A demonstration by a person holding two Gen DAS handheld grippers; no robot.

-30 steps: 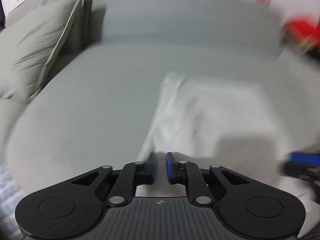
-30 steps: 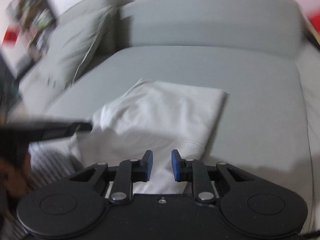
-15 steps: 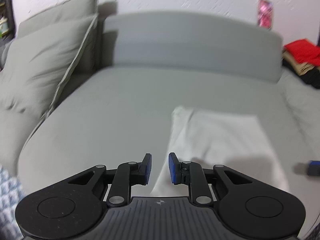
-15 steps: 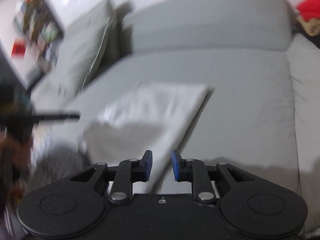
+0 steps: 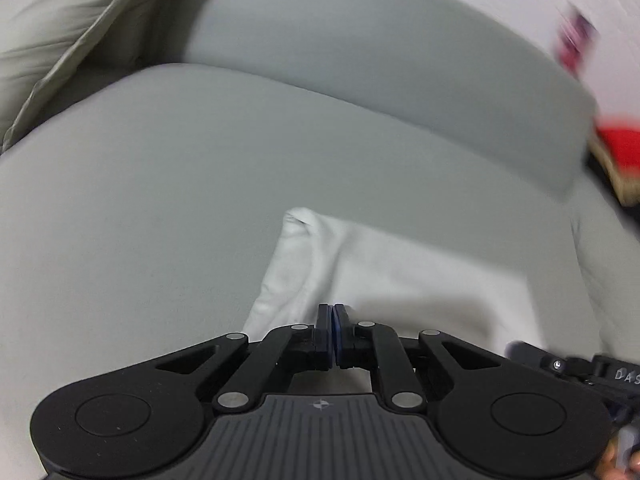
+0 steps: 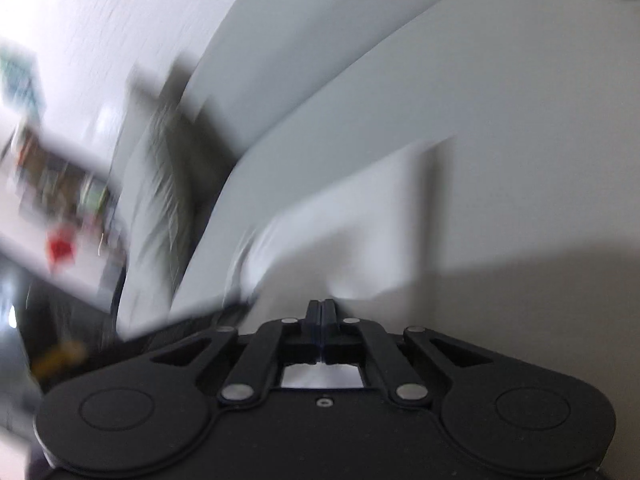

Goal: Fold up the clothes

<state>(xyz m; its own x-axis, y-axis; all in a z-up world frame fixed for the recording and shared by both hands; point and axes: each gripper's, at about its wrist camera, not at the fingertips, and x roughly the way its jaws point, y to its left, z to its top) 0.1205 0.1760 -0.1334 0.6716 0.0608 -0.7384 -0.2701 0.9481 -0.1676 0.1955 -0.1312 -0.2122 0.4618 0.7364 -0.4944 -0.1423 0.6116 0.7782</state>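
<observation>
A folded white garment (image 5: 420,272) lies on the grey sofa seat (image 5: 140,220). My left gripper (image 5: 333,312) sits at the garment's near left edge. Its jaws are closing, the pads almost together, with a crease of cloth running up from them. Through the blurred, tilted right wrist view the same white garment (image 6: 360,216) shows. My right gripper (image 6: 321,305) is shut at its near edge, and the cloth puckers up to the fingertips. The right gripper's black tip (image 5: 516,351) also shows low at the right of the left wrist view, lying on the cloth.
The sofa backrest (image 5: 360,60) runs across the far side. Grey cushions (image 5: 60,28) lean at the left. A red garment (image 5: 620,148) lies on a pile at the far right. A blurred shelf (image 6: 60,184) stands beyond the sofa's left end.
Both grippers came down to the white garment's near edge and their jaws closed from a clear gap. The right wrist view has rolled strongly.
</observation>
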